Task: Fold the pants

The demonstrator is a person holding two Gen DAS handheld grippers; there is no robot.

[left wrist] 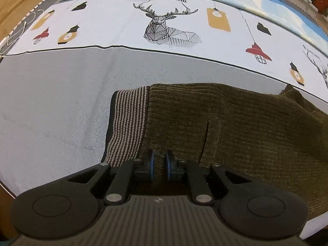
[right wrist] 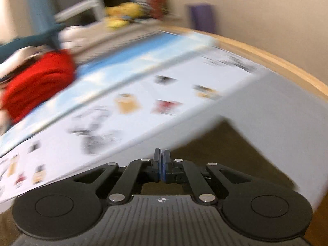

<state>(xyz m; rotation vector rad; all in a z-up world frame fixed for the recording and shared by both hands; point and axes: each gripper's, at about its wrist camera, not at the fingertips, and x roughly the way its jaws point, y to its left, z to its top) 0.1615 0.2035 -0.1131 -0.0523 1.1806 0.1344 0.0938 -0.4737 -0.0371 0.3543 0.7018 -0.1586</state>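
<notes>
Olive corduroy pants (left wrist: 235,123) lie on the grey sheet (left wrist: 51,112), their striped waistband (left wrist: 127,123) at the left end. My left gripper (left wrist: 161,164) points down at the near edge, just right of the waistband. Its jaws stand narrow, with a pinch of olive cloth between the blue pads. The right wrist view is blurred by motion. There my right gripper (right wrist: 162,164) is shut, pad against pad, with nothing in it, and it hangs above the pants (right wrist: 215,153) without touching them.
Beyond the pants runs a printed cover with deer and lamps (left wrist: 164,26). A red garment (right wrist: 39,82) lies at the far side of the bed. A white cable (left wrist: 16,34) trails at the far left edge. A wooden rim (right wrist: 276,61) borders the bed.
</notes>
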